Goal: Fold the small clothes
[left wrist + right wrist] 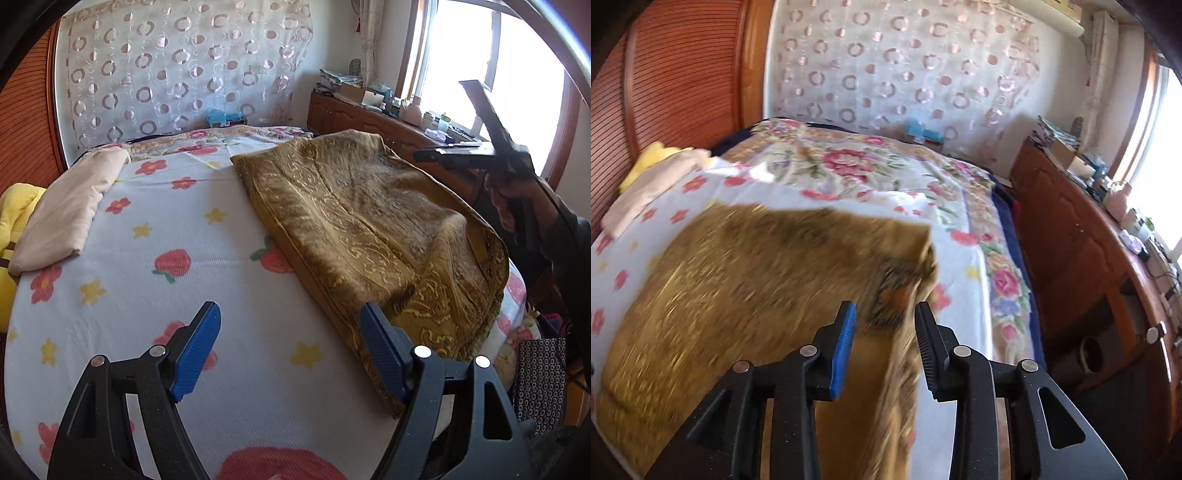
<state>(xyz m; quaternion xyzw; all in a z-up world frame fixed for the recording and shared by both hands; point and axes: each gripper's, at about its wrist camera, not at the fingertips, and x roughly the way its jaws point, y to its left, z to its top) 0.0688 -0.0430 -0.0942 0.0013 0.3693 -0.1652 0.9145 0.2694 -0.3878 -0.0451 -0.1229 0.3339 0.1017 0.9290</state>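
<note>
My left claw gapes, its right pad hiding the gold cloth edge; my right claw parted over blurred folds.

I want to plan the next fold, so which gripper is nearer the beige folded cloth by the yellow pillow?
Left. The left gripper hovers open over the bedsheet, between the beige folded cloth and the brown patterned cloth. The right gripper is at the brown cloth's far side.

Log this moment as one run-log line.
left gripper: open, over bed | right gripper: open, above cloth | cloth: gold, spread on bed, rumpled | fold: unfinished
</note>
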